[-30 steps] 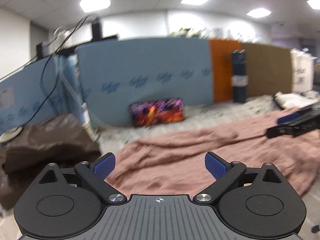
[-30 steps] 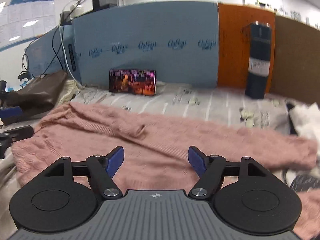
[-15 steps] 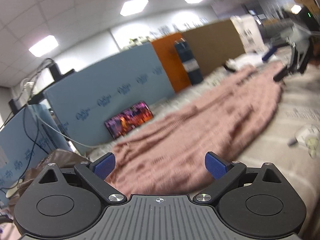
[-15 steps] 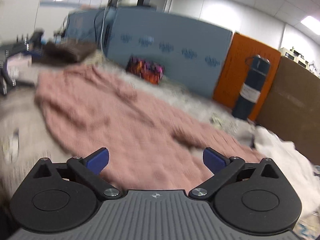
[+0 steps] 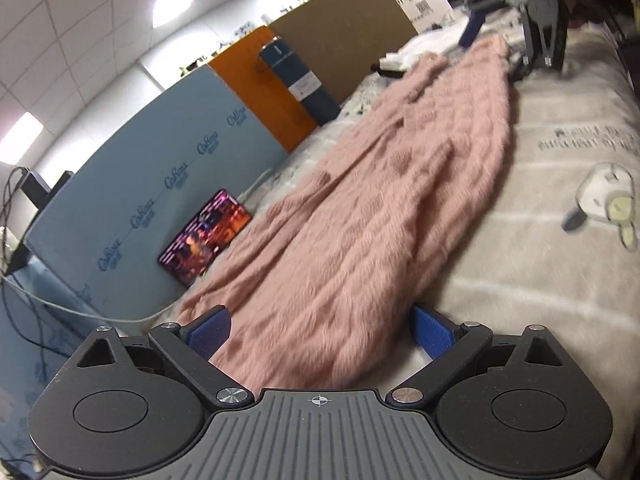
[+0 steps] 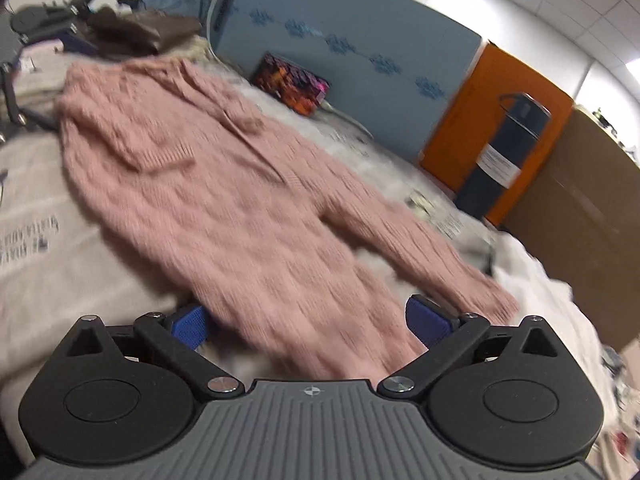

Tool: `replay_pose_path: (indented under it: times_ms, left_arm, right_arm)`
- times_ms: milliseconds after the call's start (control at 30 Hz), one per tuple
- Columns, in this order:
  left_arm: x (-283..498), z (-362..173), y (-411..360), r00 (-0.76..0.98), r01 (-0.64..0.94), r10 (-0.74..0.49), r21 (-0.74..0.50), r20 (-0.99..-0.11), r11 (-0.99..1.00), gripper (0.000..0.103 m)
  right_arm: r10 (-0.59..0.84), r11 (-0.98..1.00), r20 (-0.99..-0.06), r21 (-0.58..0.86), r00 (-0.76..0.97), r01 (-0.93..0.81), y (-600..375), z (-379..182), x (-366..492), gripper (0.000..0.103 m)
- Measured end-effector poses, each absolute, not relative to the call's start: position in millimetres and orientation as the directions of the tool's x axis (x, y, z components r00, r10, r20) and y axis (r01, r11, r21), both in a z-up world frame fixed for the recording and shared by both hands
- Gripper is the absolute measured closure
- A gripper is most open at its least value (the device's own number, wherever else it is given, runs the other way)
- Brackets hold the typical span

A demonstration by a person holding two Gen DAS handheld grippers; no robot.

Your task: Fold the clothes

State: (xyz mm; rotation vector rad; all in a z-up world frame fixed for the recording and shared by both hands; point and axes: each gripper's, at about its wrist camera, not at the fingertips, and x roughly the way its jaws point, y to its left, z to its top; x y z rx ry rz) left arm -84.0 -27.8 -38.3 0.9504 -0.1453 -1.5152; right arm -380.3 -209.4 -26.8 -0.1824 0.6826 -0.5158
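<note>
A pink knitted sweater [image 5: 400,184] lies spread out on a pale printed bedcover [image 5: 552,280]. In the left wrist view my left gripper [image 5: 320,334] is open, low over the sweater's near end, with the knit lying between its blue pads [image 5: 208,332] and not pressed. In the right wrist view the sweater [image 6: 224,184] stretches away to the left, one sleeve [image 6: 432,256] running off to the right. My right gripper [image 6: 308,324] is open wide over the near edge, with fabric between the pads [image 6: 426,322]. The right gripper [image 5: 520,4] also shows far off in the left wrist view.
A phone [image 5: 206,236] with a lit screen leans on a blue foam board [image 5: 160,168]. A dark blue flask [image 6: 500,160] stands by an orange panel [image 6: 460,120] and a brown board [image 6: 580,220]. A brown garment [image 6: 144,32] lies at the far left, white cloth [image 6: 536,280] at the right.
Both views have rolled and both grippers have come down closer to the sweater's edge. The right gripper's jaws have widened. The left gripper's jaws stayed wide.
</note>
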Motion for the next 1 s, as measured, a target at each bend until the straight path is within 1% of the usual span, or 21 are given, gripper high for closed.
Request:
replay_pose_path:
  times_ms: [67, 100, 133, 167, 233, 267, 300, 333, 367, 400, 433, 567, 633, 667, 800, 900, 967, 1000]
  left_arm:
    - [-81, -38, -33, 0.118, 0.782, -0.878, 0.589, -0.464, -0.206, 0.007]
    - [-79, -38, -35, 0.123, 0.786, -0.876, 0.585, -0.466, -0.201, 0.016]
    - [-75, -37, -35, 0.13, 0.794, -0.871, 0.576, -0.473, -0.195, 0.03]
    - [-71, -37, -35, 0.135, 0.806, -0.865, 0.562, -0.483, -0.188, 0.037]
    - [-63, -36, -34, 0.138, 0.831, -0.861, 0.531, -0.489, -0.168, 0.059]
    - [-59, -36, -33, 0.136, 0.843, -0.862, 0.514, -0.488, -0.158, 0.064]
    - [-56, -35, -33, 0.134, 0.853, -0.865, 0.501, -0.483, -0.148, 0.075]
    - [-54, -34, -33, 0.132, 0.862, -0.869, 0.487, -0.478, -0.137, 0.082]
    - [-52, -33, -33, 0.129, 0.871, -0.872, 0.474, -0.472, -0.127, 0.083]
    - [-49, -33, -34, 0.127, 0.88, -0.876, 0.46, -0.466, -0.117, 0.085]
    - [-46, -30, -35, 0.123, 0.889, -0.88, 0.446, -0.458, -0.108, 0.087]
    - [-27, -13, -47, 0.116, 0.93, -0.901, 0.364, -0.417, -0.049, 0.087]
    - [-15, -4, -57, 0.125, 0.949, -0.909, 0.317, -0.397, -0.008, 0.087]
    - [-9, 0, -62, 0.13, 0.956, -0.913, 0.292, -0.387, 0.013, 0.087]
    - [23, 10, -89, 0.125, 0.99, -0.892, 0.108, -0.434, 0.087, 0.087]
    - [32, 8, -108, 0.144, 0.99, -0.876, 0.08, -0.46, 0.12, 0.087]
    - [34, 6, -120, 0.172, 0.985, -0.864, 0.078, -0.473, 0.153, 0.081]
    - [38, 4, -126, 0.17, 0.985, -0.856, 0.057, -0.489, 0.163, 0.081]
  right_arm:
    - [-0.51, 0.86, -0.543, -0.309, 0.667, 0.406, -214, -24, -381, 0.004]
    - [-0.514, 0.857, -0.537, -0.302, 0.669, 0.416, -216, -22, -382, 0.004]
    - [-0.518, 0.855, -0.531, -0.295, 0.671, 0.426, -219, -20, -384, 0.004]
    - [-0.522, 0.852, -0.525, -0.288, 0.672, 0.436, -221, -19, -385, 0.004]
    - [-0.529, 0.846, -0.514, -0.265, 0.675, 0.462, -227, -14, -390, 0.007]
    - [-0.529, 0.845, -0.51, -0.24, 0.678, 0.478, -231, -11, -395, 0.011]
    - [-0.521, 0.848, -0.512, -0.215, 0.683, 0.485, -234, -9, -399, 0.024]
    - [-0.506, 0.854, -0.519, -0.193, 0.689, 0.483, -236, -9, -402, 0.041]
    - [-0.489, 0.862, -0.526, -0.172, 0.696, 0.476, -238, -8, -404, 0.051]
    - [-0.465, 0.873, -0.53, -0.142, 0.709, 0.466, -241, -7, -406, 0.073]
    - [-0.445, 0.882, -0.518, -0.11, 0.73, 0.459, -245, -4, -407, 0.084]
    - [-0.405, 0.898, -0.425, -0.021, 0.81, 0.439, -268, 15, -408, 0.087]
    - [-0.382, 0.91, -0.411, -0.013, 0.828, 0.414, -285, 25, -400, 0.088]
    - [-0.37, 0.915, -0.412, -0.01, 0.832, 0.402, -294, 29, -395, 0.088]
    - [-0.325, 0.928, -0.446, 0.018, 0.834, 0.371, -332, 39, -375, 0.089]
    - [-0.304, 0.928, -0.484, 0.041, 0.82, 0.369, -357, 38, -362, 0.089]
    - [-0.299, 0.926, -0.506, 0.05, 0.809, 0.374, -369, 36, -356, 0.089]
    - [-0.3, 0.924, -0.514, 0.052, 0.803, 0.378, -373, 34, -353, 0.089]
